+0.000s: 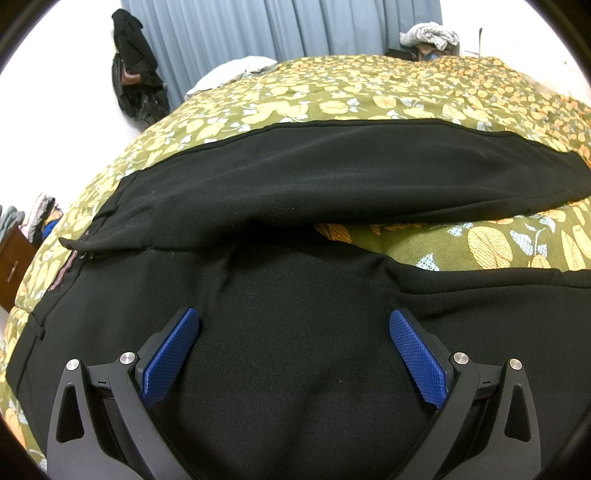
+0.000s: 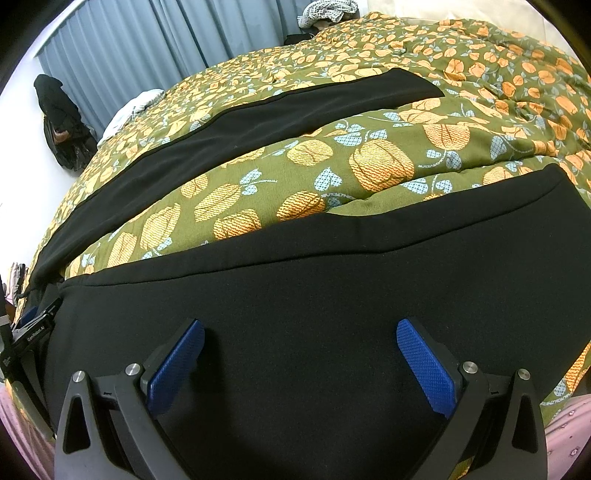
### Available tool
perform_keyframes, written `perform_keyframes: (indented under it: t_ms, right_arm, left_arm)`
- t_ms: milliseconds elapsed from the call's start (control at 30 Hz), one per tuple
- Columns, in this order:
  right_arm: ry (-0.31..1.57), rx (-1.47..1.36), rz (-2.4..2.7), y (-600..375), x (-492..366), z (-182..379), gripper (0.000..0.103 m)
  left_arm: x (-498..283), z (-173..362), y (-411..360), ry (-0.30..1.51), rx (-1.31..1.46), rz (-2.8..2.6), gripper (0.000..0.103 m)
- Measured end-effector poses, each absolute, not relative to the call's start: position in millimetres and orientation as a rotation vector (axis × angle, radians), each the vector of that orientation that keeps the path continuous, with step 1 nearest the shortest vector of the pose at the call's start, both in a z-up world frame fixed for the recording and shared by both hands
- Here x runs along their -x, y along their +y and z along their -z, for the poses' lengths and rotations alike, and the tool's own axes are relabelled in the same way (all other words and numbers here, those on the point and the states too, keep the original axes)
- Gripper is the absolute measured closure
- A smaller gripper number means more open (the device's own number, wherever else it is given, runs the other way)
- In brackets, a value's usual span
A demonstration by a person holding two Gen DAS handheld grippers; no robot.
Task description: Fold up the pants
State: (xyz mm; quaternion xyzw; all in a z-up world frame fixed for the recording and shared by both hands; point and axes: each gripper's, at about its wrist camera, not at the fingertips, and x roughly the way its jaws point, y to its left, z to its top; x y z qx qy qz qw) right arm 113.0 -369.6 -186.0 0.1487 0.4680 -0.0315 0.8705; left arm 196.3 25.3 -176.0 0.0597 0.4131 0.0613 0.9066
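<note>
Over the near leg of one pair of black pants (image 2: 314,295) hang two grippers, the left gripper (image 1: 294,321) and the right gripper (image 2: 300,332), each with jaws spread wide and grasping nothing. At the left edge of the right wrist view, white lettering on the other tool is too small to read. Both legs lie splayed across an olive bedspread (image 2: 369,166) printed with orange fruit. Beyond it hang blue-grey curtains (image 1: 240,33), dark clothing (image 1: 135,70) and a white wall.

Both wrist cameras sit low and close over the black pants (image 1: 295,177) on the bed (image 1: 369,96), looking forward between their open jaws toward the blue curtain (image 2: 122,48), sharing the far pant leg and flowered quilt.
</note>
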Motion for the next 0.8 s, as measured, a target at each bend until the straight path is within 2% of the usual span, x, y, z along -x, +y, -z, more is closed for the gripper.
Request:
perform_keyframes:
  t_ms: [800]
  right_arm:
    - [0.978, -0.286, 0.061, -368.8, -111.6, 186.6, 0.000]
  left_arm:
    - [-196.3, 176.0, 25.4, 0.853, -0.123, -0.127, 0.000]
